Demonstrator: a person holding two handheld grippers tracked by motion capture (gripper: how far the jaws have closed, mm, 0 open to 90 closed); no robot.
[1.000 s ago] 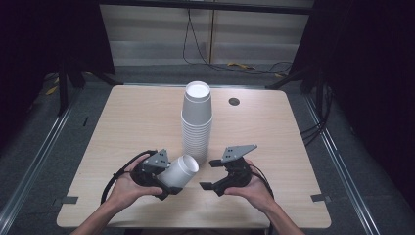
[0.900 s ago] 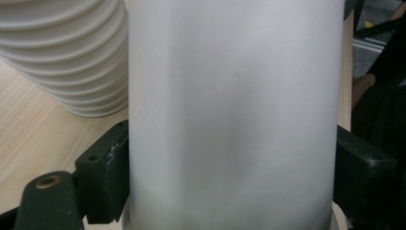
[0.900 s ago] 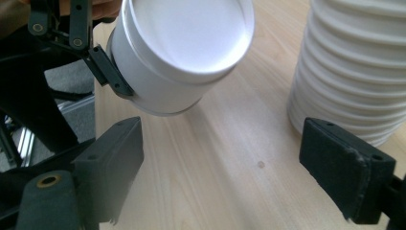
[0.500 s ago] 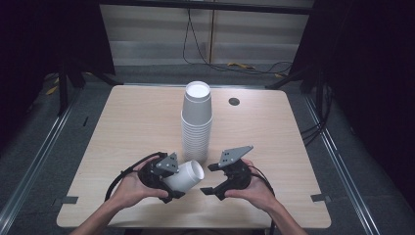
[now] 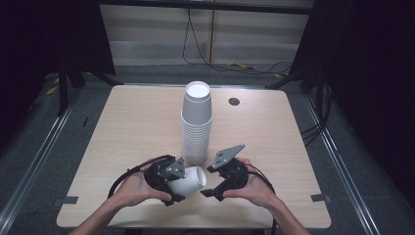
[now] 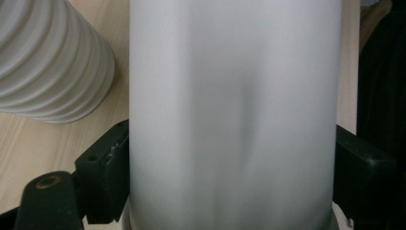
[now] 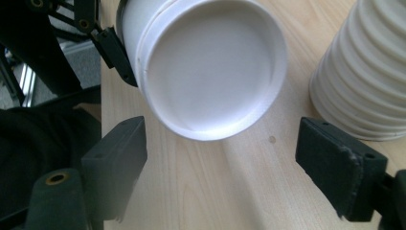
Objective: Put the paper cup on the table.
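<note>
A pale wood-grain rectangular table (image 5: 122, 127) stands on a grey floor in a dim room with black curtains at both sides.

Nearest the person, two bare hands come in from the bottom edge, each holding a black two-jaw gripper low over the table's near edge. The left gripper (image 5: 178, 183) is clamped on a single white paper cup (image 5: 188, 179); in the left gripper view the cup's smooth wall (image 6: 234, 115) runs up between the two black jaws, which press on it from either side. The cup lies on its side in the grip, its long axis roughly level with the table and running left to right, with its recessed flat base turned toward the right gripper (image 5: 209, 190) and its mouth end back toward the left hand (image 5: 134, 191).

The right gripper's jaws stand wide apart with nothing between them. In the right gripper view the cup's round base (image 7: 210, 72) faces the camera just beyond those jaws, apart from both.

Just behind the two grippers, a tall stack of nested white paper cups (image 5: 196, 122) stands upright near the table's middle, base ends up. Farther back sits a small dark round grommet (image 5: 234, 102) in the tabletop, and beyond the far edge black cables (image 5: 195, 44) hang against a pale wall.
</note>
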